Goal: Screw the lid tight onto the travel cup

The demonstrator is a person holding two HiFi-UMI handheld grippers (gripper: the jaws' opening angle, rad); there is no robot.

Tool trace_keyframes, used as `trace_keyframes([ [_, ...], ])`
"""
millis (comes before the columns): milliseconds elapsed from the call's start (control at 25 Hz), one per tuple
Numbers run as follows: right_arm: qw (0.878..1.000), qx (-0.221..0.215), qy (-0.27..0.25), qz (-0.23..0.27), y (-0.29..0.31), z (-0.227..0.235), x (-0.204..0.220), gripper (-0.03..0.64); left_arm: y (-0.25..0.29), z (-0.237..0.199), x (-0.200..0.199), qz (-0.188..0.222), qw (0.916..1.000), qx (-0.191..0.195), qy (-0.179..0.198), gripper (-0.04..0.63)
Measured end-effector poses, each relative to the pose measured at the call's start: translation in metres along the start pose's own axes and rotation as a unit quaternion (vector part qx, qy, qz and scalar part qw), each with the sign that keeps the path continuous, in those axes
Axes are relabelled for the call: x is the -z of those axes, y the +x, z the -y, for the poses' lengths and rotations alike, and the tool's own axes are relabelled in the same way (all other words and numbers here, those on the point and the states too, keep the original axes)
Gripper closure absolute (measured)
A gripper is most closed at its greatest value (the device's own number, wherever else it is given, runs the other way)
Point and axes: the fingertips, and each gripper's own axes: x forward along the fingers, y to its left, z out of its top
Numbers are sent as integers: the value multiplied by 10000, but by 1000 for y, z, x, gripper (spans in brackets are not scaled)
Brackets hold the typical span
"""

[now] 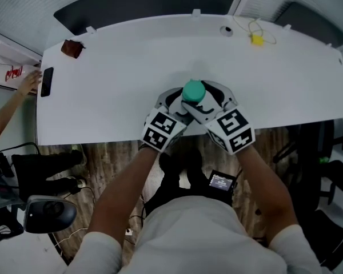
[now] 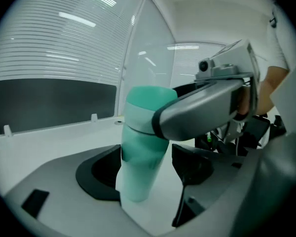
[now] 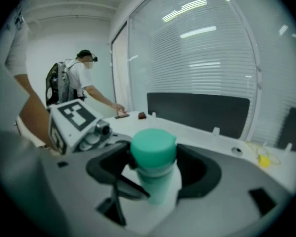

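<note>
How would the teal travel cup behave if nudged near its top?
The travel cup is tall and narrow, so it would likely tip rather than slide. Its smooth round wall looks slippery; toppled, it would probably roll.

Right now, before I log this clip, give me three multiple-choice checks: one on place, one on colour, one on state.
1. Where does the cup stand? A. mid table, by its near edge; B. at the far left corner; C. on the floor.
2. What colour is the lid? A. red; B. green; C. black.
3. What state is the lid in? A. off, lying on the table; B. off, held above the cup; C. on the cup.
Answers: 1 A, the head view shows it just in from the near edge; 2 B, every view shows it green; 3 C, both gripper views show it capping the cup.
</note>
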Motion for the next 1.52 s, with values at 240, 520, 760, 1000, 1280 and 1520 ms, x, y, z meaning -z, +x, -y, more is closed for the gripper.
trace_keyframes([
  [240, 9938, -1000, -491, -43, -2, -9, 1, 305, 2, 4, 0, -375, 9914, 977, 780, 267],
  [520, 9952, -867, -437, 89, -1, -10, 0, 305, 8, 4, -5, -184, 9964, 611, 565, 268],
  [760, 9995, 139, 8, 287, 0, -5, -1, 305, 8, -6, -8, 125, 9986, -500, 75, 268],
  [1000, 9978, 462, 203, 421, 1, -5, -3, 305, 6, -7, -7, 209, 9969, -761, -46, 270],
  [1280, 9957, -775, -446, 232, -4, -15, 1, 305, 2, 5, 2, -224, 9945, 699, 745, 268],
  [1520, 9899, -1233, -704, 54, -2, -19, 1, 305, 7, 10, 2, -504, 9869, 1125, 1043, 268],
])
